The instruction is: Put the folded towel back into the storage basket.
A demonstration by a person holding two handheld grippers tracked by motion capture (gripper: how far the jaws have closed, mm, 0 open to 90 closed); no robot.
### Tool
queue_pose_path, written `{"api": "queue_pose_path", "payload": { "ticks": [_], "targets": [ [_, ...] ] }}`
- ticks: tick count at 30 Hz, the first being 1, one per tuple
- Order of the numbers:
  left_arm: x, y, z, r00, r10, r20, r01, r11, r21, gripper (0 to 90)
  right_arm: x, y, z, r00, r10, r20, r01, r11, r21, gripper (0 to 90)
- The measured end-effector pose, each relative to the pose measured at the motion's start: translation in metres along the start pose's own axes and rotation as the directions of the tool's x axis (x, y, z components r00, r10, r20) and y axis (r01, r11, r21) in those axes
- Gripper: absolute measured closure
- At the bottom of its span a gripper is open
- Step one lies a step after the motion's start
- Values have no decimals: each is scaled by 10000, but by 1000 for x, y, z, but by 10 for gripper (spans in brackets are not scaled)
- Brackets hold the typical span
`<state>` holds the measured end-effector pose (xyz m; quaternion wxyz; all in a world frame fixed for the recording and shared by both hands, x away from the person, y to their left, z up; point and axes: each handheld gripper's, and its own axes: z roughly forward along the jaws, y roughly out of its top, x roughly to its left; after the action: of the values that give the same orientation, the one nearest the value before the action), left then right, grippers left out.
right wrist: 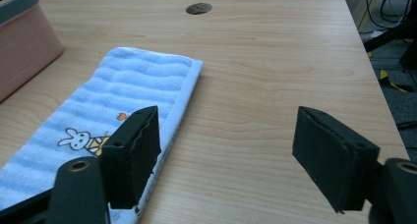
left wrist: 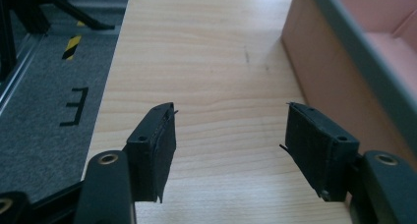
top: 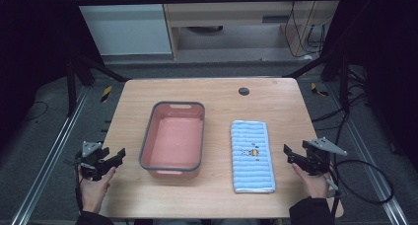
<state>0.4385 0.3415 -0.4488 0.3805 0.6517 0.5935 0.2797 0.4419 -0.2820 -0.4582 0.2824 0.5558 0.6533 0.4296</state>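
I am holding my right gripper spread and empty, eyeing the soft, limp towel just left of it, planning an edge pinch.

A light wooden desk carried a pink tub with a grey rim left of centre and a folded blue striped towel (a small rabbit print on it) lying flat to its right, apart from it.
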Motion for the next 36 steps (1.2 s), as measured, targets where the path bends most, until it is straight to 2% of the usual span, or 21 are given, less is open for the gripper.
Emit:
{"api": "queue_pose_path", "payload": {
  "ticks": [3,6,8,11,14,21,29,30,31,36],
  "targets": [
    [-6,3,-9,9998,171,57,-170,9997,-163,377,3,0,0,9998,-115,-168,116,9999,26,279],
    [-9,5,-14,9995,136,281,-127,9994,-307,375,4,1,-1,9996,-94,-273,95,9999,46,297],
    [-15,10,-19,9984,315,474,-290,9982,-517,346,4,2,-1,9996,-120,-264,123,9998,127,308],
    [-22,15,-24,9972,464,593,-422,9966,-705,308,6,4,0,9989,-477,-3,477,9983,337,317],
    [-30,19,-29,9948,540,868,-461,9948,-906,279,7,8,-2,9992,-361,-169,364,9991,233,337],
    [-50,29,-34,9878,732,1378,-583,9923,-1092,256,4,22,-10,9985,-363,-421,363,9993,-13,348],
    [-79,39,-31,9797,1331,1500,-1131,9844,-1345,250,6,37,-12,9963,-712,-477,701,9972,-242,333],
    [-79,39,-31,9797,1331,1500,-1131,9844,-1345,249,6,37,-12,9963,-712,-477,701,9972,-242,333],
    [-91,42,-30,9744,1468,1701,-1235,9824,-1404,249,8,42,-13,9956,-728,-588,712,9971,-285,321],
    [-119,48,-24,9636,1715,2049,-1430,9788,-1468,254,14,54,-14,9924,-904,-832,872,9953,-415,316]
  ]
}}
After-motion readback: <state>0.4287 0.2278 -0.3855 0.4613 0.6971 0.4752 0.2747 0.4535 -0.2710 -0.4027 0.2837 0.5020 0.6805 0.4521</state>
